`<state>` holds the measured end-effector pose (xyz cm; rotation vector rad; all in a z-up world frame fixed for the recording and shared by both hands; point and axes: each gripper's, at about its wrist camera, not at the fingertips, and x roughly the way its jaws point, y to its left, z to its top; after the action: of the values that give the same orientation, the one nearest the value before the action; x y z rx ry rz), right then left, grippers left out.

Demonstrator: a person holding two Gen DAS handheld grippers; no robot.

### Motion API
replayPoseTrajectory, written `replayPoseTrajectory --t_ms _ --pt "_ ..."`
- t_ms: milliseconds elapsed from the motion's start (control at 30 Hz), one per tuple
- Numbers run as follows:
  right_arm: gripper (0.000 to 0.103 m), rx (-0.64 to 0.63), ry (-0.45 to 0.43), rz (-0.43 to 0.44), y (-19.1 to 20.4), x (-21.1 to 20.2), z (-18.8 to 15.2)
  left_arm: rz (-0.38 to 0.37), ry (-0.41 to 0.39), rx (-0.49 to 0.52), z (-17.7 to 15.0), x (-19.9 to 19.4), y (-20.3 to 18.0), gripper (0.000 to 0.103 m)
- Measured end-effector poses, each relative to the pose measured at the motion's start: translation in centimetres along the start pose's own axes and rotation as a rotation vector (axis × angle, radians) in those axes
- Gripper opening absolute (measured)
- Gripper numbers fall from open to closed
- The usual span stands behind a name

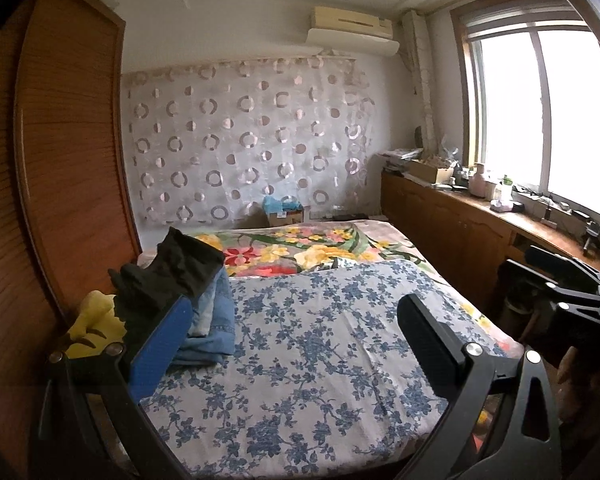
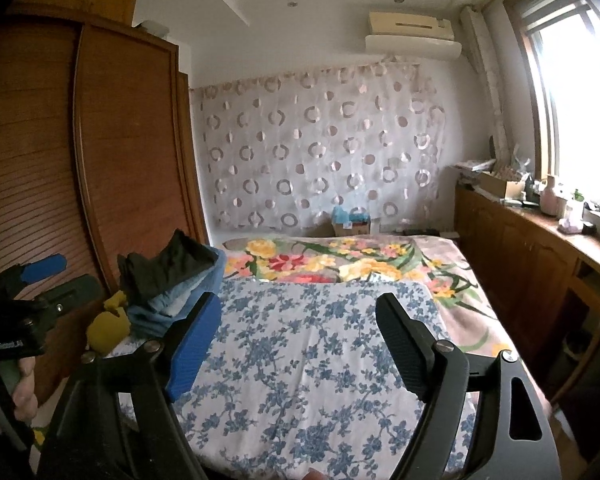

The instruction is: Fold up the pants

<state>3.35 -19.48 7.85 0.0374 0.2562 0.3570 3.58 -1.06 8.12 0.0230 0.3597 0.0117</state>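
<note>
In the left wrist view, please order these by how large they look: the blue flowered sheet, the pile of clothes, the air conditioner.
1. Blue flowered sheet
2. Pile of clothes
3. Air conditioner, though it hangs far off, so its true size is unsure.

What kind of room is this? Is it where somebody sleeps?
Most likely a bedroom in someone's home. There is a bed with a blue flowered sheet, a tall wooden wardrobe beside it, and a pile of folded clothes on the bed's edge.
</note>
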Motion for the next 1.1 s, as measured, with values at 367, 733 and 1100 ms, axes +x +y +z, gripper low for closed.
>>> replayPoseTrajectory --t_ms 367,733,1100 --pt "0.082 -0.003 0.004 0.001 -0.2 0.7 0.0 0.017 0.006 -0.023 -0.5 0.0 1.3 0.103" --pt "0.082 -0.005 0.009 -0.004 -0.3 0.7 -0.1 0.016 0.008 -0.023 -0.5 0.0 1.3 0.103" --pt "0.082 -0.007 0.007 -0.008 -0.3 0.4 0.0 0.015 0.007 -0.023 -0.5 0.0 1.3 0.103"
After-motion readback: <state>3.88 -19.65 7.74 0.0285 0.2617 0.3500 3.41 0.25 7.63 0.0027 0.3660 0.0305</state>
